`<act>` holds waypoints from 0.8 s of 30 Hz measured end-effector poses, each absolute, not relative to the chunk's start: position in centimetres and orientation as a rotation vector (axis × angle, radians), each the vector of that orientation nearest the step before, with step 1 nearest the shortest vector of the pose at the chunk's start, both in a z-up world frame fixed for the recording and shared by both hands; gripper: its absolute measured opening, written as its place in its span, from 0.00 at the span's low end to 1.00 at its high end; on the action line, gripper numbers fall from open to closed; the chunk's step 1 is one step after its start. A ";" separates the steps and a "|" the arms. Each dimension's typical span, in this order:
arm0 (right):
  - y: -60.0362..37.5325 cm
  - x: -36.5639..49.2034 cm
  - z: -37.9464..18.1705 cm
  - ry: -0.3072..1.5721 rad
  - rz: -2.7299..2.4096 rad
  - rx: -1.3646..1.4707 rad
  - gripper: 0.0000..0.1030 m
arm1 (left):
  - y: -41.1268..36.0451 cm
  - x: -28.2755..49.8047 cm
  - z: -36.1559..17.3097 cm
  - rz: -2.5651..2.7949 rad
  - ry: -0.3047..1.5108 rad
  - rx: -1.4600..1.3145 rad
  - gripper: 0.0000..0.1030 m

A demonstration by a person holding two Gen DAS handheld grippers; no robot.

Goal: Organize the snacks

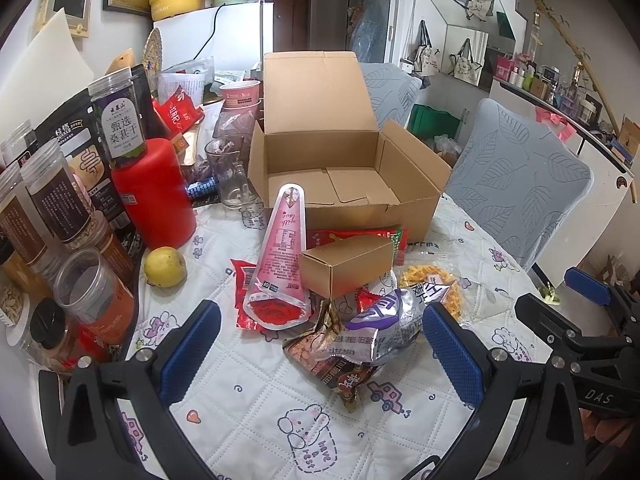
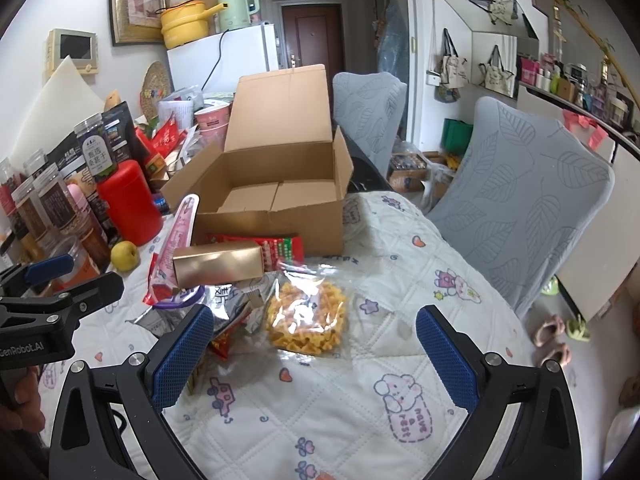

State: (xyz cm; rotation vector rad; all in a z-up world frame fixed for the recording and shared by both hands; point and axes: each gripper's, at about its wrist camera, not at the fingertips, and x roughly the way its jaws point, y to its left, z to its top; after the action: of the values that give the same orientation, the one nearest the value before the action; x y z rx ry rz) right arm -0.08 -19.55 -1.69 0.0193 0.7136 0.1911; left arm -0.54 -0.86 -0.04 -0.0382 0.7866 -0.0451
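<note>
Left gripper (image 1: 320,354) hovers low over the quilted table cover (image 1: 256,412), jaws spread wide, nothing between them. Directly ahead of it lies the snack heap: a pink cone-shaped pouch (image 1: 282,256) with its long axis running away toward the open cardboard box (image 1: 344,168), then a small kraft carton (image 1: 346,266) sitting on top, then a silver-and-purple foil packet (image 1: 384,320) nearest the fingertips, lying crosswise. Right gripper (image 2: 316,354) is likewise wide and empty; the clear bag of yellow twisted crisps (image 2: 306,318) sits just ahead of it, slightly left of centre, nearer this hand than the other. The box stands beyond the heap, toward the table's far edge, empty inside. The right view shows the crisps bag whole; in the left view it is half hidden behind the foil packet. Likely first pick: each hand its nearest packet.
</note>
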 end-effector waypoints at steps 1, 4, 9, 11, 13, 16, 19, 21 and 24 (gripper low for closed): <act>-19.6 -0.1 -1.7 0.713 0.191 0.019 1.00 | -0.9 -0.5 0.0 -0.045 0.787 -0.038 1.00; -19.5 -0.1 -1.7 0.714 0.191 0.019 1.00 | -0.8 -0.6 0.0 -0.041 0.782 -0.038 1.00; -19.7 -0.2 -1.7 0.715 0.191 0.020 1.00 | -0.9 -0.8 0.1 -0.051 0.782 -0.045 1.00; -19.7 -0.2 -1.7 0.715 0.197 0.025 1.00 | -1.0 -0.9 0.2 -0.051 0.779 -0.045 1.00; -19.8 -0.4 -1.6 0.712 0.201 0.027 1.00 | -1.1 -1.1 0.3 -0.054 0.777 -0.045 1.00; -19.8 -0.7 -1.4 0.707 0.202 0.020 1.00 | -1.2 -1.3 0.4 -0.054 0.772 -0.042 1.00; -19.7 -0.9 -1.4 0.706 0.205 0.019 1.00 | -1.2 -1.4 0.4 -0.055 0.773 -0.042 1.00; -19.7 -1.1 -1.4 0.705 0.206 0.017 1.00 | -1.2 -1.4 0.4 -0.056 0.773 -0.041 1.00; -19.7 -1.2 -1.3 0.704 0.208 0.019 1.00 | -1.2 -1.6 0.4 -0.055 0.773 -0.042 1.00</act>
State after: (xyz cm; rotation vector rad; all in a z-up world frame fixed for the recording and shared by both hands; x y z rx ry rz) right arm -1.15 -19.70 -1.29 0.0187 0.7037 0.2076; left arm -1.60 -1.22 0.43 -0.0425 0.7725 -0.0549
